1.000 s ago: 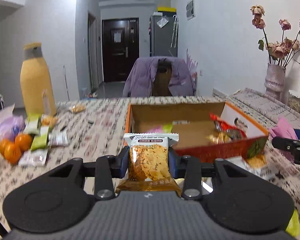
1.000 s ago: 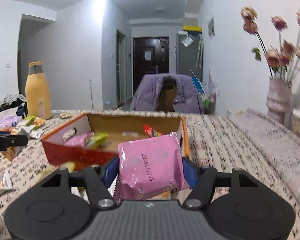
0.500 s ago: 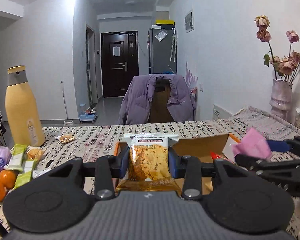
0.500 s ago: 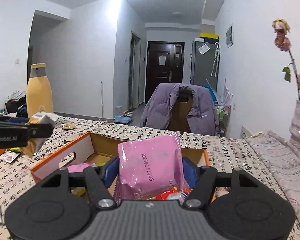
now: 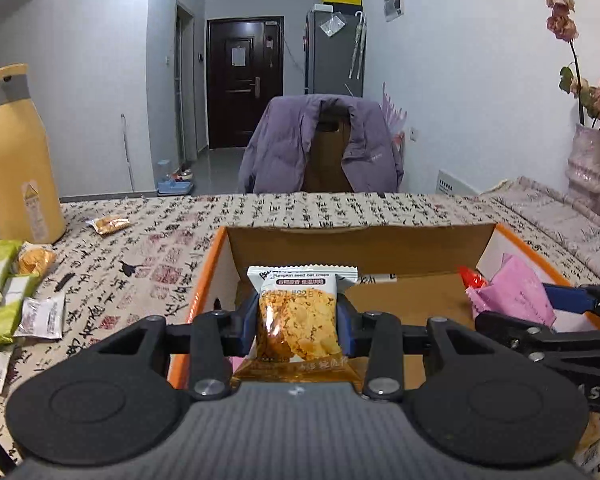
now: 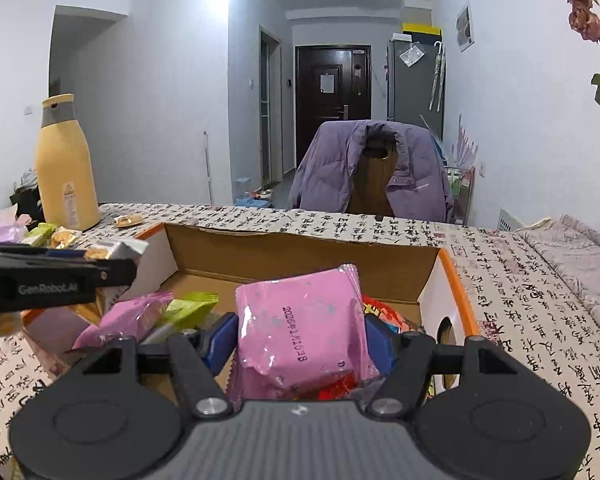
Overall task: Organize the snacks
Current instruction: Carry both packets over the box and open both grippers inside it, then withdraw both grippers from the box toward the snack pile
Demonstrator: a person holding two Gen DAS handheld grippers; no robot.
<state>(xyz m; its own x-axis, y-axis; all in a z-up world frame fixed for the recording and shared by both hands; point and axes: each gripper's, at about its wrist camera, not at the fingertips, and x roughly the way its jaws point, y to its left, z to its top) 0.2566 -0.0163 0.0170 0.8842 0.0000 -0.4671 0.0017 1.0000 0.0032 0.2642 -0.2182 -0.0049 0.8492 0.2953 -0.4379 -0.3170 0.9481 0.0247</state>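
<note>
Two sealed snack packets are in hand at once, one in each tool, both poised over the open cardboard box (image 5: 380, 240) on the desk (image 5: 284, 208). The left tool (image 5: 298, 320) pinches a crisp packet (image 5: 298, 320) across its middle, the packet upright with its white top seal clear above the fingers and its orange bottom seal below. The right tool (image 6: 300, 340) pinches a pink packet (image 6: 300, 332) the same way, squeezed at the sides so the film wrinkles.

Both packets look light, thin-skinned and puffed with air. The film is probably slick, and the crisps inside would likely break under a hard squeeze, so a gentle hold across the flat body, away from the crimped ends, seems the safest place to grip.

The crisp packet hangs over the box's near left part. From the left view, the pink packet and the right tool sit over the box's right end, well apart from the crisp packet. Inside the box lie another pink packet (image 6: 120, 320), a green packet (image 6: 188, 308) and a red wrapper (image 5: 472, 280). More loose packets (image 5: 24, 308) lie on the desk to the left, beside a yellow bottle (image 5: 16, 160).
</note>
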